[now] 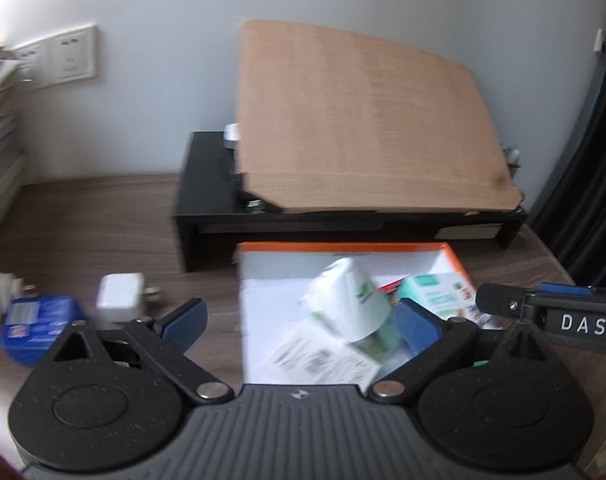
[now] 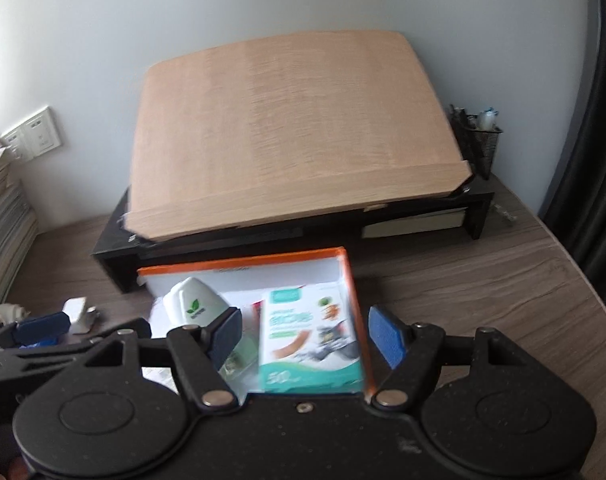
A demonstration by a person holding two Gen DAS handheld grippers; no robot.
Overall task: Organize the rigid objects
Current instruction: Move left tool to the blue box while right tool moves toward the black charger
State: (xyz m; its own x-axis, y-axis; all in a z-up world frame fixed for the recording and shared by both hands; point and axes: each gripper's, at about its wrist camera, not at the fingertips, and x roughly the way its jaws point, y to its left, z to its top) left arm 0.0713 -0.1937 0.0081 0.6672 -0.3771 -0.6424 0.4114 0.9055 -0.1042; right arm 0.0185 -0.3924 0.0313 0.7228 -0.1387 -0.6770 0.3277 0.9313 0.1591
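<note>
An open orange-rimmed white box (image 1: 263,280) (image 2: 349,280) sits on the desk. Inside lie a white plug-in device with a green leaf logo (image 1: 349,298) (image 2: 193,300), a teal bandage box (image 1: 439,294) (image 2: 309,340) and a printed leaflet (image 1: 319,360). My left gripper (image 1: 301,322) is open over the box's near left part. My right gripper (image 2: 307,338) is open, its pads either side of the teal bandage box. A white charger (image 1: 119,298) and a blue pack (image 1: 37,320) lie on the desk left of the box.
A black monitor stand (image 1: 211,204) (image 2: 115,252) carries a tilted wooden board (image 1: 355,120) (image 2: 287,128) behind the box. Wall sockets (image 1: 69,56) and a paper stack (image 2: 3,224) are at left. A mesh pen holder (image 2: 481,140) stands at right.
</note>
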